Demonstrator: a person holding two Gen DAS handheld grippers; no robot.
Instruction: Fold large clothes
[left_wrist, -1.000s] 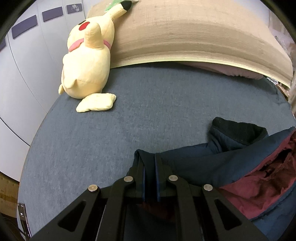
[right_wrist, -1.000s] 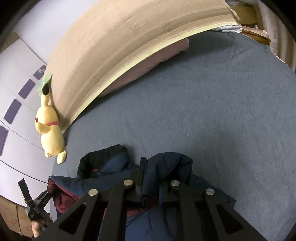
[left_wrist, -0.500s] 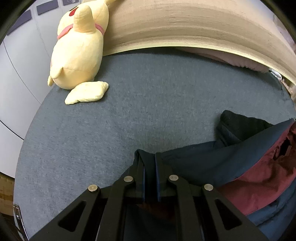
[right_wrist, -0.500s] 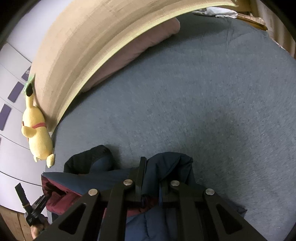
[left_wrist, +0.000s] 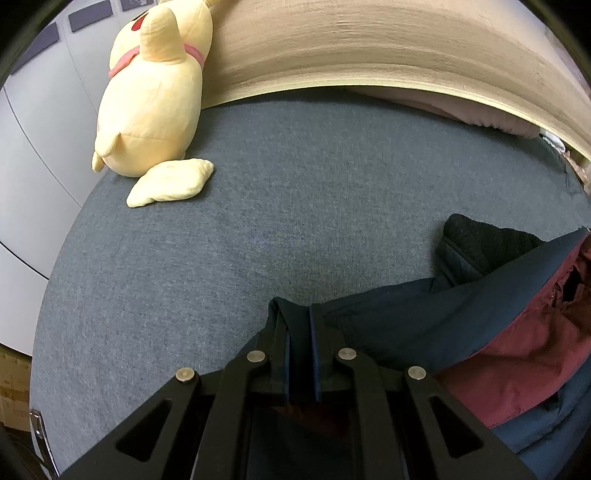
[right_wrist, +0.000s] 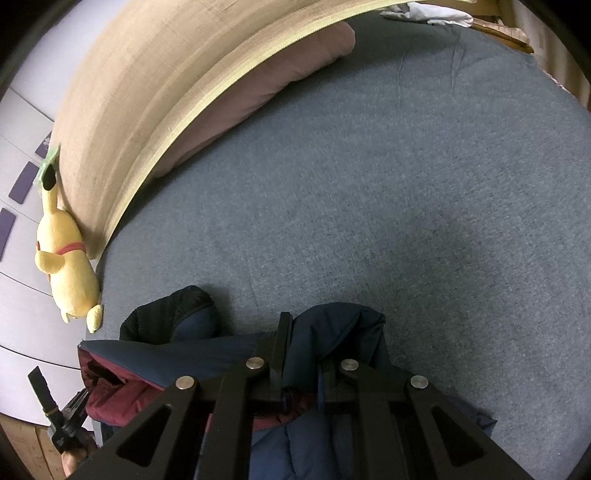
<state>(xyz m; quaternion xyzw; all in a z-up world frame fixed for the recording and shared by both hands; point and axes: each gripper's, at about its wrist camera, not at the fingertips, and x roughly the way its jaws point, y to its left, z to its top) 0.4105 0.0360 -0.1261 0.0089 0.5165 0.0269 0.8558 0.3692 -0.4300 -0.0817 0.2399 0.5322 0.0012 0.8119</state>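
Gripping: both tools clamped on navy jacket (left_wrist: 424, 314) fabric
L gripper (left_wrist: 299, 354): jaws pinched fold between pads
R gripper (right_wrist: 301, 354): same
Jacket: bunched under tools on grey bed (left_wrist: 295, 203), maroon lining up
Plush toy (left_wrist: 155, 99): far ahead-left of L gripper

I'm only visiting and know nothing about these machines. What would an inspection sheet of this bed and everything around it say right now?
Surface: grey-blue bed cover, mostly bare, faint creases.
Job's things: navy jacket with dark red lining lying crumpled near the edge of the bed cover, black collar turned up.
Clutter: yellow plush toy leaning on the tan headboard; pinkish pillow below the headboard.
Grippers: left gripper shut on a jacket fold; right gripper shut on another jacket fold.
Cables: nothing seen.
Surroundings: white cupboard doors beside the bed; crumpled white cloth at the far corner.
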